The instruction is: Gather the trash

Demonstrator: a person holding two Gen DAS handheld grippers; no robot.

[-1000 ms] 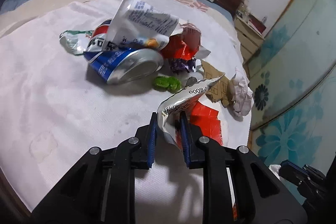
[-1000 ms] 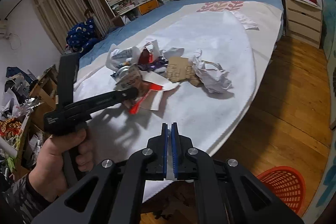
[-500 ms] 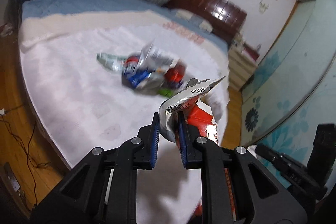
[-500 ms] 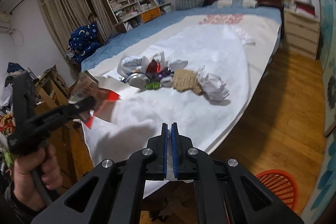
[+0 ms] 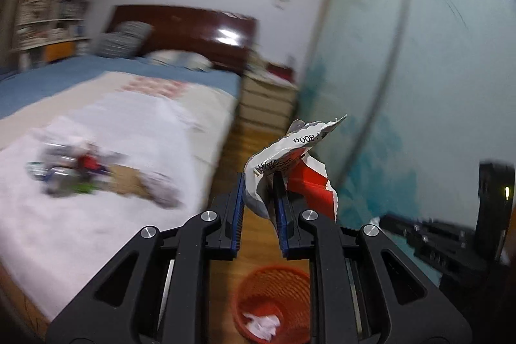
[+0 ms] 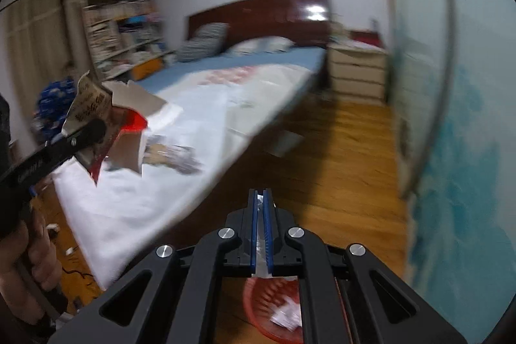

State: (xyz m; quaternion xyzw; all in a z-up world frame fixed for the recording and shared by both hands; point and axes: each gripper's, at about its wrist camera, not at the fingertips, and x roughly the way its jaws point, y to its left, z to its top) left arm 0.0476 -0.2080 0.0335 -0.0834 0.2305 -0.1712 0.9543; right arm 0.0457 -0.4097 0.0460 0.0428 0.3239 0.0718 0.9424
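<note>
Two tongs are in view, one per hand. The left tongs [image 5: 259,199] stand narrowly apart, their blue pads pinching a crumpled silver-and-red wrapper [image 5: 290,157] that juts up past the tips. The right tongs [image 6: 260,205] are pressed fully together, with a thin white scrap [image 6: 260,271] showing between the pads. Below both tongs, on the wooden floor [image 6: 338,166], stands a red basket [image 5: 274,299] with white crumpled paper [image 5: 261,323] inside; the wrapper is held above and beyond it. To the left lies the bed [image 5: 106,215], its white cover carrying the blurred trash pile [image 5: 96,179]. In the right wrist view a hand [image 6: 35,250] grips the left tool's handle beside the bed.
</note>
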